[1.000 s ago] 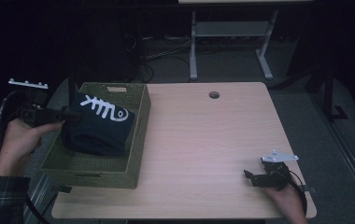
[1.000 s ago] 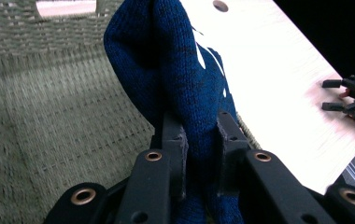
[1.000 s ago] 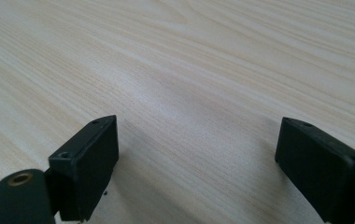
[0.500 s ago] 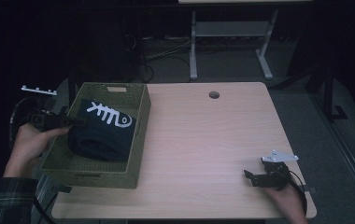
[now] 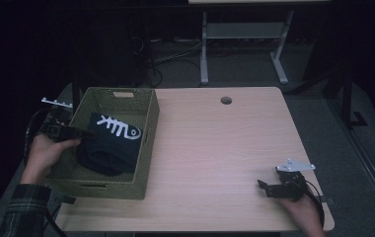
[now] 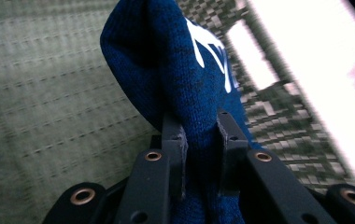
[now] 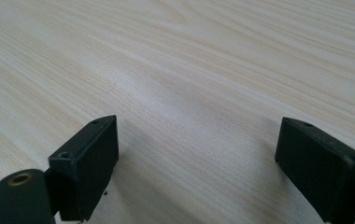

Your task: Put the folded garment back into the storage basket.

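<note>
Woven green basket (image 5: 146, 148) sits at the nine o'clock side of the table (image 5: 215, 148), and a dark blue knitted garment (image 5: 109, 145) with a white fish-bone print lies folded inside it. The left gripper (image 5: 79, 133) reaches in over the basket's nine o'clock wall, its jaws clamped on a fold of that garment (image 6: 166, 70); in the left gripper view the blue knit bunches between the two pads (image 6: 179, 154), with the basket's weave behind it. Whether the cloth rests fully on the basket floor is hard to judge, as the picture is dim. The right gripper (image 5: 269, 186) rests near the table's five o'clock corner, jaws wide apart over bare pale wood (image 7: 203, 70), holding nothing.
</note>
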`<control>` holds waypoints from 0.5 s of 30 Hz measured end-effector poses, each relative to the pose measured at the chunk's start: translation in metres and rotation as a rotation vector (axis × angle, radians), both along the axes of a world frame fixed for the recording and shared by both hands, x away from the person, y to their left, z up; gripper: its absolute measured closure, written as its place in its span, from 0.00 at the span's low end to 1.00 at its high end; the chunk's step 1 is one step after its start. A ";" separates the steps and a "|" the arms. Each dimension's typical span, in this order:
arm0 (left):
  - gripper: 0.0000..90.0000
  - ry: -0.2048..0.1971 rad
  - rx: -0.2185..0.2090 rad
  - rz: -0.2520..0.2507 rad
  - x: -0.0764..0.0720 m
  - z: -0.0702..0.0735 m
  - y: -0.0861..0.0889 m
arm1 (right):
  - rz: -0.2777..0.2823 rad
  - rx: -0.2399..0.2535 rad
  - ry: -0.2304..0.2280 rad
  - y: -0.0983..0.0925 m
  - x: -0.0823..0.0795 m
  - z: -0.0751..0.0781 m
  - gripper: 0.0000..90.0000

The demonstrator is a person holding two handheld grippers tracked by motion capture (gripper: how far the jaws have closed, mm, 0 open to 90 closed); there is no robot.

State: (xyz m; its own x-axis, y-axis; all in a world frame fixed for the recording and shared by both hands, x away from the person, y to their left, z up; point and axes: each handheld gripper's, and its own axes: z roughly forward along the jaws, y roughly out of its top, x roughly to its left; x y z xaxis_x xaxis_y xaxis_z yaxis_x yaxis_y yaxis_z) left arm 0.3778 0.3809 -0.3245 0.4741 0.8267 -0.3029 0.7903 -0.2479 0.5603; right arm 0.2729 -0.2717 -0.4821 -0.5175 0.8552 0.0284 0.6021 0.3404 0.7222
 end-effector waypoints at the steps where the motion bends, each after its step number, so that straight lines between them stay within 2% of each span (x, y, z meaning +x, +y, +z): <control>1: 0.86 0.000 0.015 0.007 0.001 -0.002 0.000 | 0.000 0.000 0.000 0.000 0.000 0.000 0.15; 6: 0.85 0.010 0.121 0.032 0.008 -0.011 -0.001 | 0.000 0.000 0.000 0.000 0.000 0.000 0.15; 10: 0.84 0.018 0.181 0.052 0.012 -0.019 -0.002 | 0.000 0.000 0.000 0.000 0.000 0.000 0.15; 15: 0.83 0.026 0.235 0.069 0.016 -0.027 -0.001 | 0.000 0.000 0.000 0.000 0.000 0.000 0.15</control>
